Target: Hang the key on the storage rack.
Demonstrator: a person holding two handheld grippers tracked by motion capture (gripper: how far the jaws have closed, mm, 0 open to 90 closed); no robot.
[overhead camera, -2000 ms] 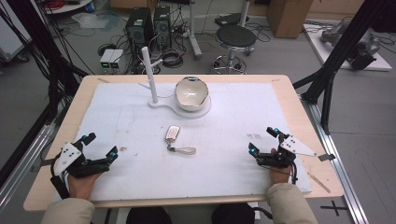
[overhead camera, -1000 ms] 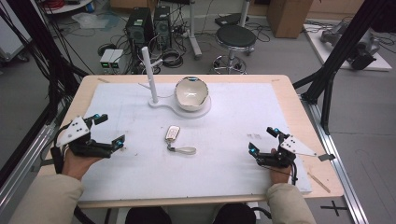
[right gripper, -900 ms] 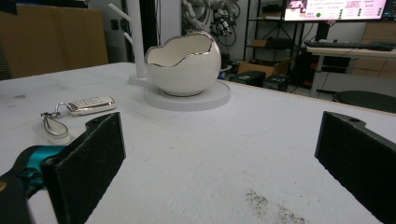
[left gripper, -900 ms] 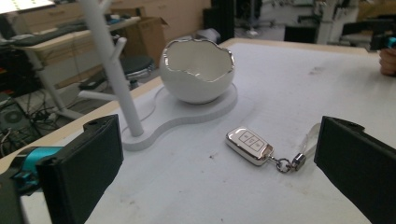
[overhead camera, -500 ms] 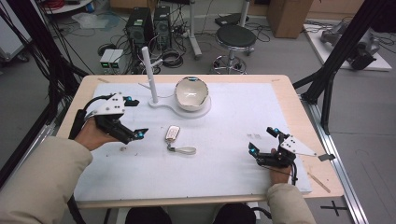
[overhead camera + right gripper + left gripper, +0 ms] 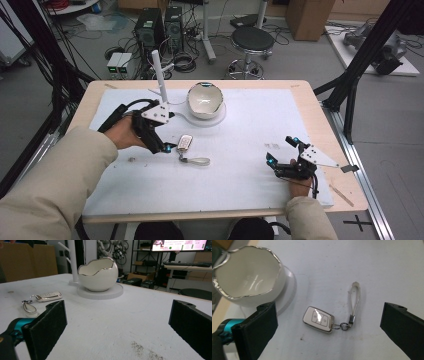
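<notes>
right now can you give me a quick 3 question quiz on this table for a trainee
1. True or false: the left gripper has its jaws shut on the key fob.
2. What is clipped to the fob's ring? A. a strap loop B. a metal tag C. a second key
3. Which gripper is nearer the bowl?

Key:
1. False. The jaws stand wide open, the fob lies between them on the table.
2. A
3. The left; the right gripper sits by the near right edge.
</notes>
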